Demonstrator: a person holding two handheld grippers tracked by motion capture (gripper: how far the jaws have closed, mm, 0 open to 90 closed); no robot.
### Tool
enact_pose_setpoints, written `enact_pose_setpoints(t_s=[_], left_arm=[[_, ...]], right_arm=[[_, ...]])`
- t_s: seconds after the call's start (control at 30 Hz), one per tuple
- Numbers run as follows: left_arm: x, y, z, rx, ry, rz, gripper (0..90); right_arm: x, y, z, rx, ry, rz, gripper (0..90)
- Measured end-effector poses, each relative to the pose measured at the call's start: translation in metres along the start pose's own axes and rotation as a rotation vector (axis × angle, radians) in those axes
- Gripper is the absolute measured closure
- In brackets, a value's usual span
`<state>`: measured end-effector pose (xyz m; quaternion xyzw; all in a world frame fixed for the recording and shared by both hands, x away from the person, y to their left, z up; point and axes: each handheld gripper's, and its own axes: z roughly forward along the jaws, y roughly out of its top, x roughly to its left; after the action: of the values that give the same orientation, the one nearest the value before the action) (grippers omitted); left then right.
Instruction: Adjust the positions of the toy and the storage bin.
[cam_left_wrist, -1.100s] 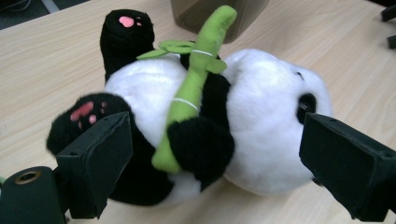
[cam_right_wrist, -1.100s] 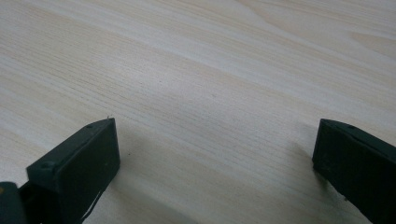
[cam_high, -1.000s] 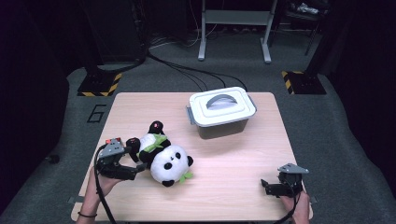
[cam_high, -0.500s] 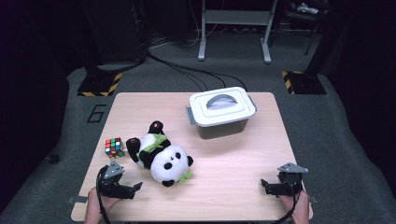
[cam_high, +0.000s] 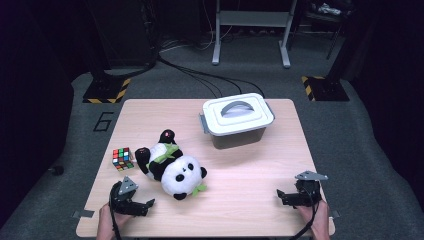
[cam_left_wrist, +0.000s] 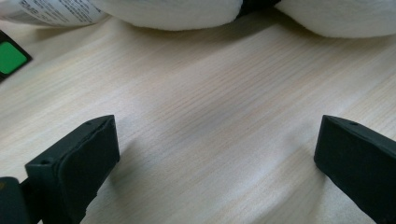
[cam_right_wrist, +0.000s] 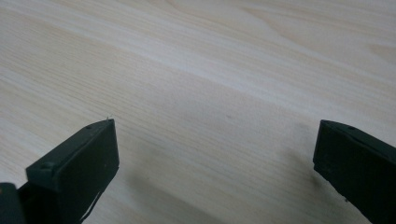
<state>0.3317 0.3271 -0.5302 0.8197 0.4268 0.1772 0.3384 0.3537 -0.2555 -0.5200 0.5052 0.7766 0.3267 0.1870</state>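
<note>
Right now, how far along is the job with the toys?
Looks done: the puzzle cube sits on the table beside the panda. In hand: nothing. The left tongs have just been opening, bare wood between them; the right tongs are open too. Left: maybe packing; the box is lidded.

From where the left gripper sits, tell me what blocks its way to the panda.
Nothing visible does. The left gripper rests open on the table, and bare wood runs from its jaws up to the panda. The cube sits off to the side.

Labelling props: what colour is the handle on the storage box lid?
Grey, on a white lid; the handle shows best in the high view.
</note>
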Motion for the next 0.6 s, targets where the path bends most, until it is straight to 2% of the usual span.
enact_pose_setpoints(t_s=[0.2, 0.3, 0.6], left_arm=[[0.0, 0.0, 0.0, -0.005, -0.003, -0.002, 0.0], [0.0, 0.0, 0.0, -0.006, -0.004, -0.002, 0.0], [0.0, 0.0, 0.0, -0.006, -0.005, 0.0, 0.0]], right_arm=[[0.005, 0.015, -0.003, -0.018, 0.03, 0.014, 0.0], [0.006, 0.023, -0.002, -0.011, 0.038, -0.005, 0.0], [0.01, 0.048, -0.007, -0.019, 0.059, -0.022, 0.0]])
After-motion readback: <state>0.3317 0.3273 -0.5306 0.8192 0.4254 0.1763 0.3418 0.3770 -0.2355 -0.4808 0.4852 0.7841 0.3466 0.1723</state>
